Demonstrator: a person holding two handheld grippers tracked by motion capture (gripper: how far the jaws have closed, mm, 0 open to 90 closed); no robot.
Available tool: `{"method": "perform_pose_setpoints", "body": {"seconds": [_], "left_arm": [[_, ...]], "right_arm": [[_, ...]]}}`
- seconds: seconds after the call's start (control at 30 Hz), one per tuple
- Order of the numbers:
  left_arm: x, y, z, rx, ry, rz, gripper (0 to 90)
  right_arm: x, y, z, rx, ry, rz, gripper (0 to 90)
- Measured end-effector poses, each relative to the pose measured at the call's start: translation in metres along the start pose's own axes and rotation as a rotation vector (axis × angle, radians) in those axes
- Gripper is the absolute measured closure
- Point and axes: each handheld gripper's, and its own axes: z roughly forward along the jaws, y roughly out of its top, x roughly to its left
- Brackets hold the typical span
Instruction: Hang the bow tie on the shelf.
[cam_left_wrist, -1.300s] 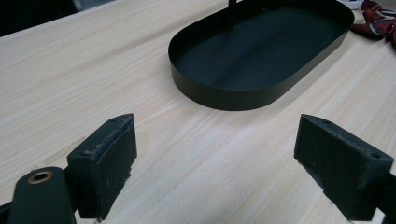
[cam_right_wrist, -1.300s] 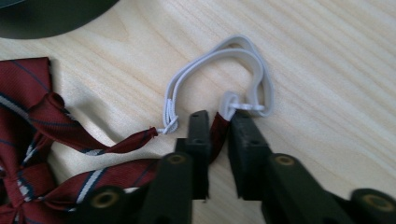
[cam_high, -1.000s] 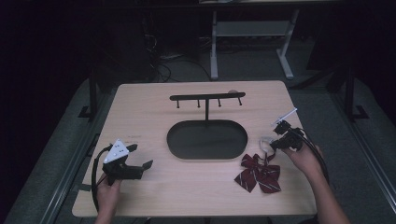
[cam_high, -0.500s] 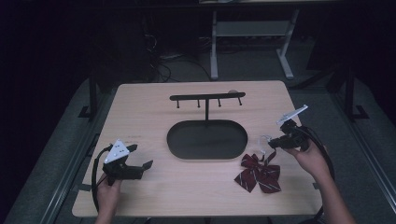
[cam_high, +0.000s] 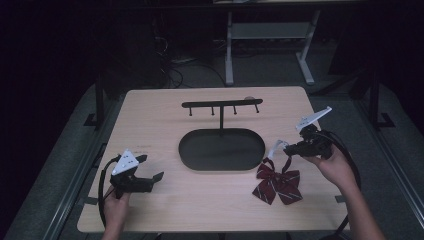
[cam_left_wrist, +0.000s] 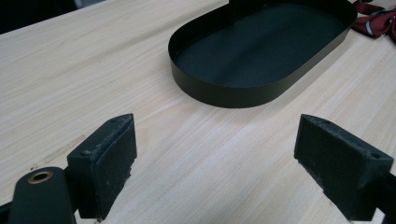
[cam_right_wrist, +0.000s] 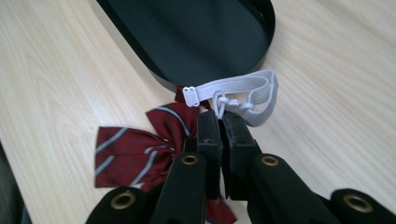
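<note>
My right hand-held gripper (cam_right_wrist: 219, 114) is clenched on the white elastic strap (cam_right_wrist: 243, 88) of the dark red striped bow tie (cam_right_wrist: 135, 149), its jaws pressed together with the strap's small plastic hook pinched at their tips. In the high view that gripper (cam_high: 289, 148) sits just off the right end of the black oval tray (cam_high: 221, 148), with the strap (cam_high: 276, 148) stretched up from the bow tie (cam_high: 278, 182), which lies on the desk (cam_high: 165, 120) near the front right, just beside the tray. I cannot tell from above whether any part of the bow is lifted clear of the wood; in the right gripper view its lower edge is cut off behind the jaws and part of the knot is hidden. My left hand-held gripper (cam_high: 152, 175) rests released near the front left corner, jaws spread wide with bare desk (cam_left_wrist: 93, 70) between the pads (cam_left_wrist: 109, 163). In its view the tray (cam_left_wrist: 224, 91) lies ahead, its far end cut off at the top, and a sliver of the bow tie (cam_left_wrist: 376, 21) shows at the upper right corner. A black rack with small hooks (cam_high: 221, 105) stands behind the tray; its hooks are too small to make out clearly. The room beyond the desk is dark.
</note>
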Motion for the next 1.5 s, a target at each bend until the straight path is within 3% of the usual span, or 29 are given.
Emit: {"method": "perform_pose_setpoints", "body": {"seconds": [0.4, 0.83, 1.27, 1.5], "left_arm": [[0.001, 0.0, 0.0, 0.005, 0.002, 0.01, 13.0], [0.001, 0.0, 0.0, 0.001, 0.001, 0.004, 13.0], [0.001, 0.0, 0.0, -0.002, 0.001, 0.003, 13.0], [0.001, 0.001, 0.0, -0.001, -0.001, 0.005, 13.0]], "right_arm": [[0.024, 0.023, -0.023, -0.027, -0.012, -0.073, 86.8], [0.039, 0.047, -0.039, -0.041, -0.028, -0.138, 86.8], [0.045, 0.081, -0.047, -0.041, -0.042, -0.201, 86.8], [0.042, 0.099, -0.048, -0.042, -0.044, -0.21, 86.8]]}}
